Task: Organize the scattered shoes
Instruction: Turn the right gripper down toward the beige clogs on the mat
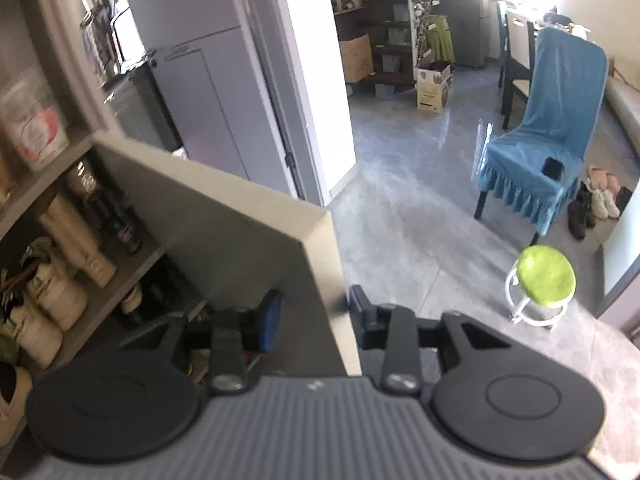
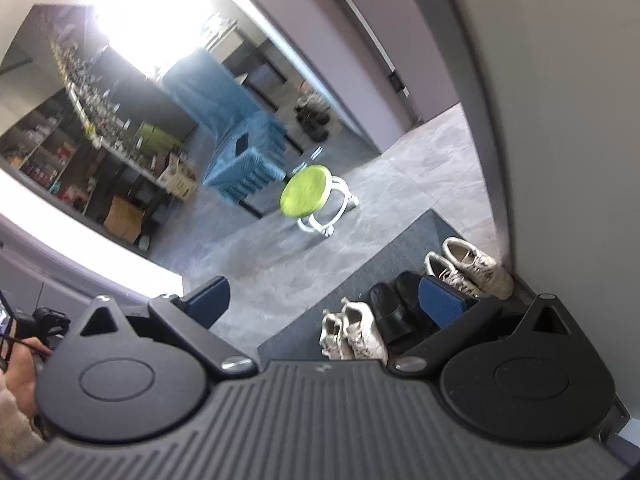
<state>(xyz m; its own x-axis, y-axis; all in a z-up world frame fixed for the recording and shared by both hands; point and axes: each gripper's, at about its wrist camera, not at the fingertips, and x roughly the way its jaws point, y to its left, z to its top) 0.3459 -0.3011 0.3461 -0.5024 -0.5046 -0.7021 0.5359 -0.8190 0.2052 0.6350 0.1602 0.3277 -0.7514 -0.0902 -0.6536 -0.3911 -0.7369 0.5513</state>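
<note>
My left gripper [image 1: 315, 314] is at a shoe cabinet, with its jaws closed on the edge of the cabinet door [image 1: 240, 216], one finger on each face. Inside, shelves hold pale sneakers [image 1: 48, 300] and boots [image 1: 80, 236]. My right gripper [image 2: 326, 300] is open and empty above the floor. Below it, on a dark mat [image 2: 400, 240] by the wall, a worn white sneaker pair [image 2: 468, 266], black slip-on shoes [image 2: 394, 308] and another white sneaker pair [image 2: 354, 336] stand in a row. More shoes [image 1: 592, 200] lie beside the blue chair.
A green-topped stool [image 1: 546, 276] stands on the grey floor, with a blue-covered chair [image 1: 548, 128] behind it. Further back are shelves and cardboard boxes [image 1: 432, 88]. A hand [image 2: 20, 376] shows at the left edge of the right wrist view.
</note>
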